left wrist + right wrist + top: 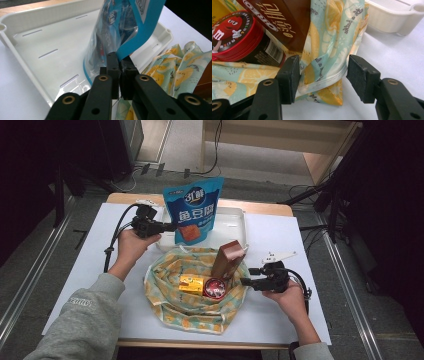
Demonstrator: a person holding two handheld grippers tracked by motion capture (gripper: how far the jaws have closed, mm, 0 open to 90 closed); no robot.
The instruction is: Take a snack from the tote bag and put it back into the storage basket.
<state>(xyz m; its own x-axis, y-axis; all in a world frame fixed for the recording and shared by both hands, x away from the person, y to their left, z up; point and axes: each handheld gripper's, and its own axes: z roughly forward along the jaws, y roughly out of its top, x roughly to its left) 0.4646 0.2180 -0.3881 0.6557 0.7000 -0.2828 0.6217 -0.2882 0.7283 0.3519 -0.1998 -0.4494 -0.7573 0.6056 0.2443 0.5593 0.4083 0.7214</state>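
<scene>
Standing upright over the white plastic tray (235,220), the blue foil snack pouch with white lettering (192,210) is pinched at its lower edge by the left gripper (167,226), whose jaws are clamped together on the pouch's blue seam (130,48). In the left gripper view the pouch rises directly above the closed pads, with the tray's slotted floor spreading to the left behind it. The right gripper (244,281) rests at the right rim of the lemon-print cloth bag (170,310); its jaws stand apart with a fold of the bag's fabric (324,65) between them, and the left pad seems to touch the cloth, though the contact is hard to judge. Counted: one pouch, one tray, one cloth bag. Inside the bag lie one tall brown carton (227,260) leaning upright, one round red-lidded tin (214,288) and one small yellow box (191,284), all close together on the white table (90,250)
</scene>
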